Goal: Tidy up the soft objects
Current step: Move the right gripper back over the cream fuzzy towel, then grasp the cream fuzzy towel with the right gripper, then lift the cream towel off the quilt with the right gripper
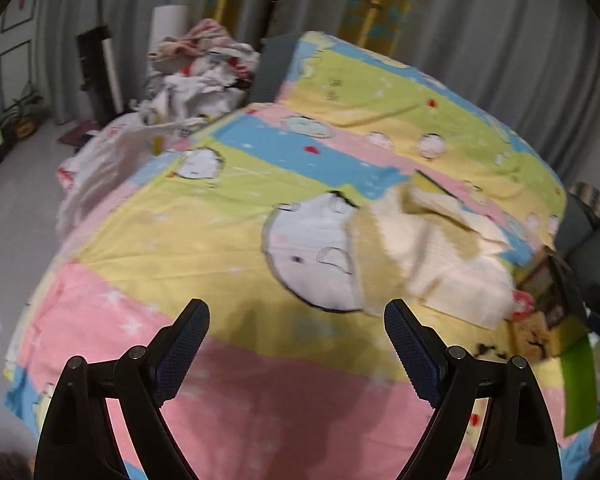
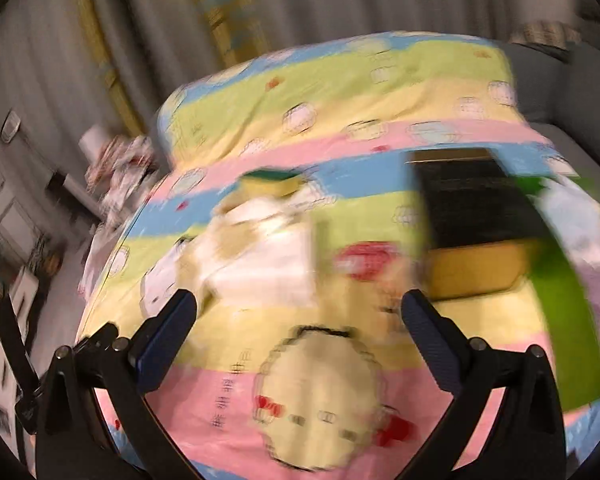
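Note:
A cream and tan soft cloth (image 1: pixel 424 256) lies crumpled on the striped cartoon bedsheet (image 1: pixel 228 248), up and to the right of my left gripper (image 1: pixel 296 312). That gripper hangs open over the pink and yellow stripes with nothing between its fingers. The right wrist view is motion-blurred: the same cloth (image 2: pixel 256 252) lies just beyond my right gripper (image 2: pixel 300 304), which stands open and empty. An open cardboard box (image 2: pixel 476 232) with a dark inside sits on the bed to the right of the cloth, also visible as the box (image 1: pixel 548 296) at the bed's right edge.
A heap of white and pink laundry (image 1: pixel 196 76) lies at the bed's far left corner, with white fabric (image 1: pixel 100 168) hanging off the left side. A green flap (image 2: pixel 560 320) sticks out beside the box. Grey curtains (image 1: pixel 500 40) line the back, and grey floor (image 1: pixel 16 208) lies left.

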Motion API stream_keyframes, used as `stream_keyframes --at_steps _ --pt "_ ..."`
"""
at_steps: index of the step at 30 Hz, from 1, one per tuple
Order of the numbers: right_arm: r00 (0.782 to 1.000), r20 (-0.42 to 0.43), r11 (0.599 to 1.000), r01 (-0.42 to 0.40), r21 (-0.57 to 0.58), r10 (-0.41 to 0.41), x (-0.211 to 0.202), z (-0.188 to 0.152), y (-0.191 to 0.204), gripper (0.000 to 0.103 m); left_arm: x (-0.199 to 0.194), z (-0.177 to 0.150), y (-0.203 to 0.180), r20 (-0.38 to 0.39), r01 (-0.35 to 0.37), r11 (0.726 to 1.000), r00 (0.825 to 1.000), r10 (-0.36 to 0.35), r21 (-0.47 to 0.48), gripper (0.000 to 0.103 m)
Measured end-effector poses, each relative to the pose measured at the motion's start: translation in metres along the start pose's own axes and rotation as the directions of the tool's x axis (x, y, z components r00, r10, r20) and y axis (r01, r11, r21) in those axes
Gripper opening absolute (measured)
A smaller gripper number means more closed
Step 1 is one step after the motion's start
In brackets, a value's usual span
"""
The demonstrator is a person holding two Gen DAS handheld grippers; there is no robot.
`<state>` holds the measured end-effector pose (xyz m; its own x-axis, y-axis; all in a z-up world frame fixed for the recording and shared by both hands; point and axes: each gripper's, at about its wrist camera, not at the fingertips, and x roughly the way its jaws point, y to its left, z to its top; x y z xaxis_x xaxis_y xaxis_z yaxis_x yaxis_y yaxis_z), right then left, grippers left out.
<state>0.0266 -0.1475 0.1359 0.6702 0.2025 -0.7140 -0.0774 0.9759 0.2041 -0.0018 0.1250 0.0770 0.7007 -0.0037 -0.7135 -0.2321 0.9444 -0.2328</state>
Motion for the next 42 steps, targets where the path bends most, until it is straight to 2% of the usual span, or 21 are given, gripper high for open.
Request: stream_keyframes --at_steps 3,6,8,13,14,16,18,19,20,22,24,28,32,35,37,39,42 --pt "0.998 -0.059 0.994 0.015 -0.111 -0.022 0.040 0.026 0.045 0.102 0.002 0.003 0.008 -0.010 -0.014 1.000 1.000 0.014 -0.014 0.089" --pt "0.993 -0.031 0.967 0.101 -0.233 -0.111 0.080 0.049 0.085 0.101 0.001 0.005 0.018 -0.021 0.013 0.998 1.000 -0.014 -0.056 0.089" --pt "0.986 -0.065 0.940 0.127 -0.316 -0.155 0.111 0.058 0.104 0.101 0.000 0.006 0.021 -0.028 0.033 0.997 0.999 -0.035 -0.064 0.089" --pt "0.956 -0.112 0.884 0.202 -0.421 -0.272 0.170 0.070 0.122 0.099 -0.007 0.012 0.031 0.010 0.009 0.996 1.000 -0.008 -0.092 0.089" --pt "0.947 -0.124 0.873 0.216 -0.438 -0.296 0.181 0.072 0.122 0.096 -0.007 0.012 0.033 0.008 0.006 0.995 1.000 -0.006 -0.100 0.089" --pt "0.934 -0.153 0.869 0.230 -0.439 -0.324 0.197 0.074 0.119 0.078 -0.007 0.014 0.037 0.002 0.016 0.994 1.000 -0.016 -0.108 0.089" --pt "0.920 -0.190 0.867 0.232 -0.440 -0.342 0.213 0.073 0.116 0.046 -0.008 0.015 0.039 0.003 0.022 0.993 1.000 -0.022 -0.116 0.089" --pt "0.908 -0.188 0.862 0.266 -0.432 -0.375 0.218 0.072 0.110 0.033 -0.008 0.015 0.040 0.007 0.023 0.992 1.000 -0.022 -0.121 0.089" --pt "0.904 -0.159 0.859 0.306 -0.410 -0.398 0.216 0.072 0.103 0.012 -0.009 0.015 0.041 0.013 0.025 0.992 1.000 -0.023 -0.126 0.089" --pt "0.942 -0.123 0.914 0.262 -0.311 -0.312 0.198 0.078 0.095 0.010 -0.011 0.016 0.042 0.016 0.033 0.992 0.999 -0.032 -0.123 0.089" --pt "0.970 -0.080 0.955 0.206 -0.214 -0.228 0.170 0.088 0.087 0.009 -0.012 0.015 0.042 0.016 0.044 0.992 0.999 -0.042 -0.120 0.089" --pt "0.997 -0.013 0.982 0.069 -0.178 -0.073 0.107 0.098 0.088 0.009 -0.011 0.015 0.041 0.008 0.032 0.992 0.999 -0.032 -0.120 0.089" --pt "0.996 0.046 0.984 -0.068 -0.162 0.077 0.034 0.096 0.092 0.009 -0.012 0.013 0.037 0.008 0.027 0.994 1.000 -0.027 -0.109 0.089" --pt "0.985 0.111 0.979 -0.112 -0.170 0.132 -0.018 0.090 0.093 0.009 -0.012 0.012 0.033 0.004 0.030 0.995 1.000 -0.030 -0.095 0.089" --pt "0.982 0.141 0.976 -0.101 -0.194 0.129 -0.046 0.082 0.090 0.009 -0.012 0.011 0.030 -0.003 0.030 0.996 1.000 -0.031 -0.086 0.089" --pt "0.978 0.182 0.973 -0.055 -0.224 0.097 -0.074 0.069 0.085 0.009 -0.010 0.011 0.028 -0.010 0.033 0.996 0.999 -0.034 -0.082 0.089" --pt "0.979 0.200 0.971 0.002 -0.239 0.047 -0.094 0.052 0.072 0.009 -0.008 0.008 0.022 -0.025 0.057 0.995 0.998 -0.059 -0.079 0.089"
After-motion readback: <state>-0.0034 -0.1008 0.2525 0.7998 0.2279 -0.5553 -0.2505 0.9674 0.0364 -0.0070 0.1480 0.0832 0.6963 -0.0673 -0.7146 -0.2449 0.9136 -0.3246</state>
